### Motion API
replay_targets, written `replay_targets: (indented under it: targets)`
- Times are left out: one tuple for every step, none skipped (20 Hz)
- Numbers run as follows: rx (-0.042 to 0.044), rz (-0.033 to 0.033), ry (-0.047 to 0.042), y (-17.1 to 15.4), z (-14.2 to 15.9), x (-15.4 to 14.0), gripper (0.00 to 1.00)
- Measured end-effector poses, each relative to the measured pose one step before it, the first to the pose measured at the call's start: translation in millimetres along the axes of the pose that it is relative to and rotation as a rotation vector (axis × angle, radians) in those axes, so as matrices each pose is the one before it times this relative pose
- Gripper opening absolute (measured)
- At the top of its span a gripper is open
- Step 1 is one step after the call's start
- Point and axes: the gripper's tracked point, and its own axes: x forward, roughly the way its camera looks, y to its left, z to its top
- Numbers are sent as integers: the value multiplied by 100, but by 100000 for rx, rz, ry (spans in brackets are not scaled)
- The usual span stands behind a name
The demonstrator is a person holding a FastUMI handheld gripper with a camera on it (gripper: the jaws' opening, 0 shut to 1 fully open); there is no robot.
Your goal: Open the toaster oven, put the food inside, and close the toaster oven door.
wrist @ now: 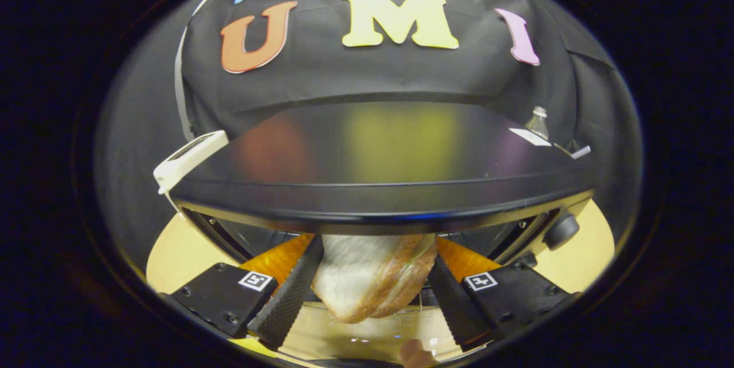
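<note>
Hand-held gripper (pixel 373 299) is clenched on the sandwich (pixel 370 279), both fingers pressing its flanks. The food sits between the fingers, its far end already reaching under the top lip of the toaster oven (pixel 378 167), at the mouth of the open cavity. Door (pixel 367 336) looks to be folded down flat below the fingers; I read the pale reflective panel there as its glass, though I can't be sure.

Step in hand, as I judge it: carrying the food into the oven. To do it well I would keep the fingers level, push straight along their line, and stay low enough that the bread clears the lip. Release only once the sandwich is over the rack, which I see faintly just behind it. Corner nearest me hangs lower, so it may drag on the door.

Orientation: the sandwich's long axis runs roughly along the fingers, pointing into the oven, tilted slightly with the crust side toward the right finger.

Oven stands on a pale bench (pixel 178 253); knob (pixel 561 230) at its right front.
</note>
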Motion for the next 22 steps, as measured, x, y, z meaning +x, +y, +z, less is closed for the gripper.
replay_targets:
  targets:
    - [-911,-45,1857,-4,-224,-285,100]
    - [483,-355,798,0,-215,-202,100]
    - [134,709,-302,31,177,-227,100]
    - [483,1432,484,107,38,-162,100]
    - [609,1578,-25,105,-60,-259,100]
    - [1104,2562,-1918,162,423,-100,100]
    - [2373,2918,-870,142,185,-34,100]
    - [2878,1636,-2387,-72,226,-245,100]
    - [2458,1905,-4137,-229,723,48,100]
    - [1971,1360,-2486,-51,229,49,100]
    - [-220,-913,-1211,-513,175,-105,100]
    - [-791,-2532,-1053,-844,84,-83,100]
    - [-493,-2521,-1367,-799,301,-180,100]
    - [-392,-764,-1218,-487,158,-399,100]
    - [373,1483,-158,-9,144,-104,100]
    - [-772,-91,528,-125,-162,-85,100]
    - [-1330,-660,553,-291,7,-318,100]
    - [-432,-101,-133,-186,28,-490,100]
    - [-38,-11,-122,34,-18,-496,100]
    - [131,382,-15,87,-176,-446,100]
    - [-143,-60,1388,89,-452,-562,100]
    - [52,-1080,2061,-257,-875,-728,100]
